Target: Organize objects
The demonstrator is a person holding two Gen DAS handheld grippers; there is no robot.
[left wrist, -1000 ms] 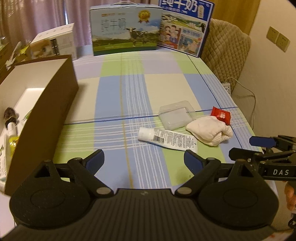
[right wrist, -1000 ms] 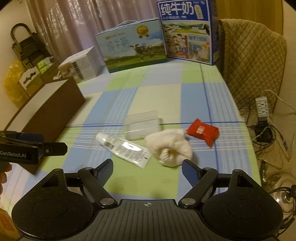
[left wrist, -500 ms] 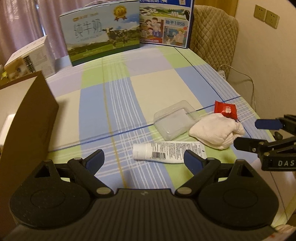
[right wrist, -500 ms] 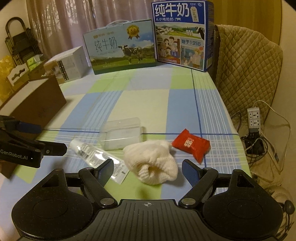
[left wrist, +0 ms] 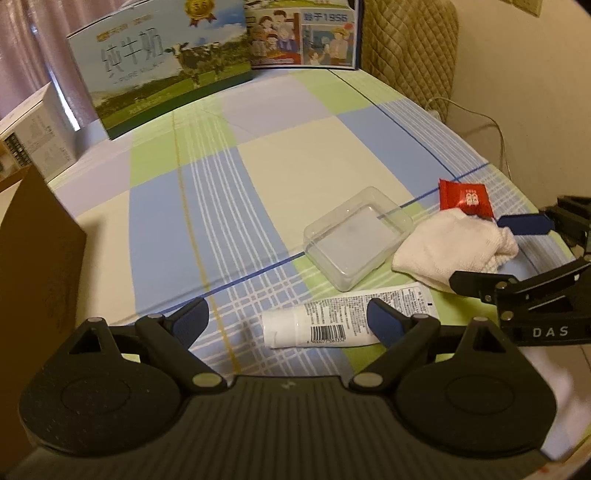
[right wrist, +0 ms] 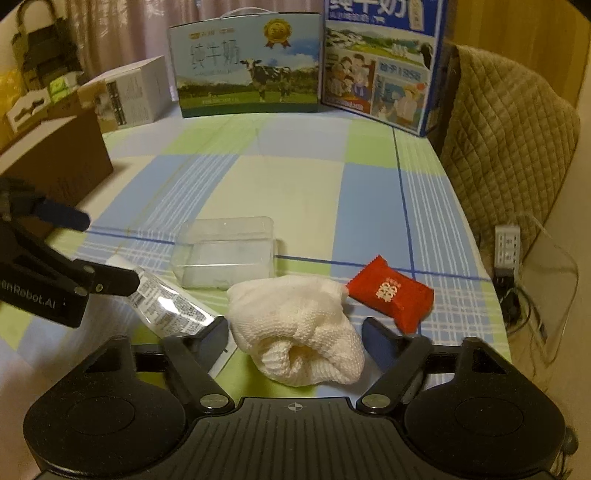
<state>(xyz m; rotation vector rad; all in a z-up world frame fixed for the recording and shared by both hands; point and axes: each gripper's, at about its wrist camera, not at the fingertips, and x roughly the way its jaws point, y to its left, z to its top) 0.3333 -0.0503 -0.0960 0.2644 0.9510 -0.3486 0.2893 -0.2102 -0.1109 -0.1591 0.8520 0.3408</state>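
This is a room in a home. A table with a checked cloth (right wrist: 303,192) stands in the middle. Behind it hang curtains (right wrist: 110,33), at its far edge stand milk gift cartons (right wrist: 247,66), and to its right is a quilted chair cover (right wrist: 506,122).

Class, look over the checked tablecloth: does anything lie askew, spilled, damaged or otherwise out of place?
Nothing is spilled or visibly damaged. The loose things just lie unsorted: the tube slants across the checks, the clear tray sits skewed to them, and the white cloth is a crumpled heap touching the red packet.
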